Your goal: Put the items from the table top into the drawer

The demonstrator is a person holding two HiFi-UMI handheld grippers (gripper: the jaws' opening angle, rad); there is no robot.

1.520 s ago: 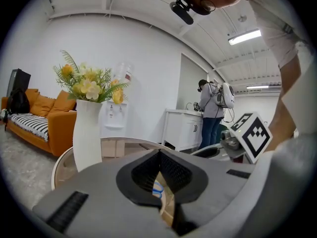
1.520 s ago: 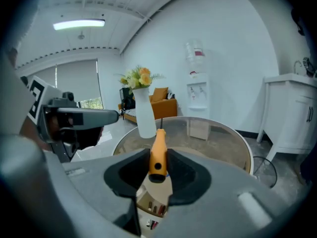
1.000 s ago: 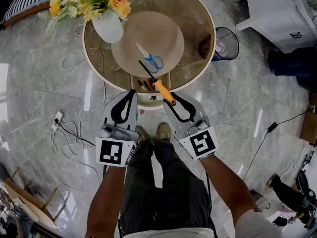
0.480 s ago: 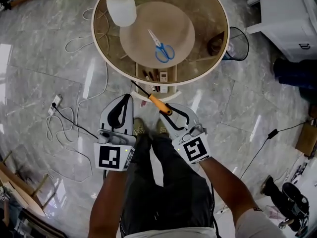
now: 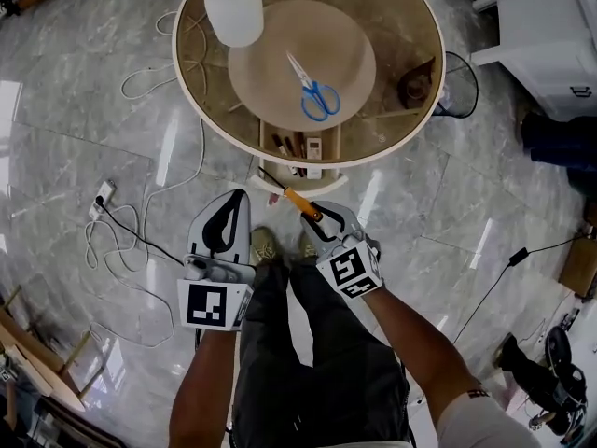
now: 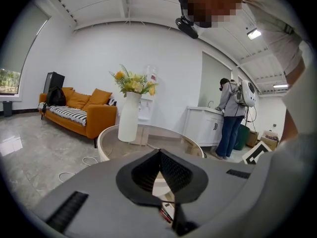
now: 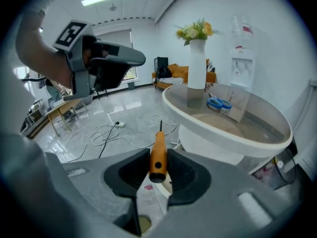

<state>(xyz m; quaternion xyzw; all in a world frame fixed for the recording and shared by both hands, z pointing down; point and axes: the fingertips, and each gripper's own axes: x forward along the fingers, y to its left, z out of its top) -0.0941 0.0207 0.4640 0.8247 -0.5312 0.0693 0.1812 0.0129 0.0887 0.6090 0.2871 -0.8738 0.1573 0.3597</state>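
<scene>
My right gripper (image 5: 317, 218) is shut on the handle of an orange-handled screwdriver (image 5: 300, 203), whose dark shaft points at the open drawer (image 5: 300, 147) under the round glass table (image 5: 410, 124). In the right gripper view the screwdriver (image 7: 158, 150) sits between the right gripper's (image 7: 158, 157) pads, below the table rim (image 7: 218, 129). Several small items lie in the drawer. Blue-handled scissors (image 5: 314, 91) lie on the table top, and the scissors (image 7: 219, 103) also show from the side. My left gripper (image 5: 226, 220) hangs left of the drawer, shut and empty, with the left gripper's (image 6: 159, 152) tips touching.
A white vase (image 5: 233, 7) with flowers stands at the table's far left, and a brown object (image 5: 415, 87) at its right. Cables and a power strip (image 5: 106, 194) lie on the floor to the left. A black wire bin (image 5: 459, 82) and white cabinet (image 5: 550, 26) stand right. A person (image 6: 230, 118) stands at a counter.
The right gripper has sunk and tilted down with the screwdriver, from over the table's edge to in front of the drawer. The left gripper has dropped a little.
</scene>
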